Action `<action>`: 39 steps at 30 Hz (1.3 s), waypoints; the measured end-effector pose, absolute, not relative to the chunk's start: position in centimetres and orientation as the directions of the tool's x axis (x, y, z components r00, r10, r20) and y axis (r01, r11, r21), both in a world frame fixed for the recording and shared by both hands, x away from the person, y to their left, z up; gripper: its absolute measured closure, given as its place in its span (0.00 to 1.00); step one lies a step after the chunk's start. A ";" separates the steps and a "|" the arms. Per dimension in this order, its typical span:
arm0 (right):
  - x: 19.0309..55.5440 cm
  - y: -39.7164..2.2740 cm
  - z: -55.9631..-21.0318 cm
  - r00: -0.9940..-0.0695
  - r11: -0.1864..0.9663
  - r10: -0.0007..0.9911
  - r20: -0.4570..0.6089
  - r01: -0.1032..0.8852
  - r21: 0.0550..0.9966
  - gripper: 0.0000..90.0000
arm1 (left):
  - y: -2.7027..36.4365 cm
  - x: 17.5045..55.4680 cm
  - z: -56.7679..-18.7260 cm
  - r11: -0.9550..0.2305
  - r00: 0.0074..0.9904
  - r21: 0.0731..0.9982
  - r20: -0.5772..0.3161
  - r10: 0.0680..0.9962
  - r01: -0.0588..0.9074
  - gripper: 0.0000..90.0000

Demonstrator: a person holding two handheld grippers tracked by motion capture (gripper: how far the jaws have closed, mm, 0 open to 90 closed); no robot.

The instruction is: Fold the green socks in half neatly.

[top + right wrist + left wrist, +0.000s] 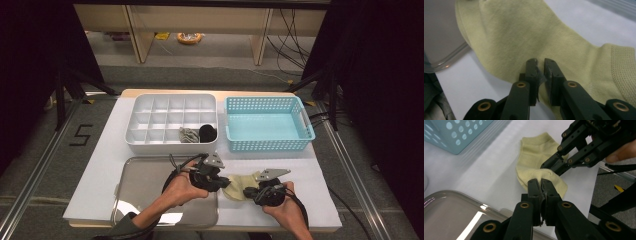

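A pale yellow sock lies on the white table cover, just right of the metal tray. My left gripper comes at it from the left and my right gripper from the right, their tips close together. In the left gripper view the left gripper has its jaws pressed together on a raised fold at the edge of the sock, and the right gripper pinches the same fold from the far side. In the right gripper view the right gripper is nearly closed on the sock.
A shiny metal tray sits at the front left. Behind it is a white divided box holding a grey sock and a black sock. A light blue basket stands at the back right.
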State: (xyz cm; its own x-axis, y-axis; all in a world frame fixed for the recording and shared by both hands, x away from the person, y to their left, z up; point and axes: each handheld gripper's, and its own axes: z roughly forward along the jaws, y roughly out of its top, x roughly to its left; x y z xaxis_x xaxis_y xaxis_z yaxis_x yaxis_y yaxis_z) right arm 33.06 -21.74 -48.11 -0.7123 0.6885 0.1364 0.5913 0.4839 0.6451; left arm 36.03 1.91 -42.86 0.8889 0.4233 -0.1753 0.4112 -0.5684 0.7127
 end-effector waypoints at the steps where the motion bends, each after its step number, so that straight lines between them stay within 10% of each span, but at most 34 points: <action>1: 33.0 -21.5 -48.1 -0.709 0.475 0.689 0.150 0.599 0.645 0.91 | 1.9 36.1 -42.8 -0.566 0.887 0.713 -0.173 0.428 0.413 0.96; 39: 33.2 -29.5 -44.8 -0.564 0.282 0.810 0.162 0.616 0.735 0.87 | -7.8 38.0 -44.7 -0.527 0.848 0.685 -0.273 0.454 0.503 0.83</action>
State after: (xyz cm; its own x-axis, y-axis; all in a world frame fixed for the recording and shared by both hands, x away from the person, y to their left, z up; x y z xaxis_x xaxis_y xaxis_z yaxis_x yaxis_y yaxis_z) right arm 33.24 -29.47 -44.78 -0.5638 0.8099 0.1619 0.6162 0.2820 0.7354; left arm 37.98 -7.81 -44.70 0.8480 0.4541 -0.2735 0.5031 -0.5271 0.6849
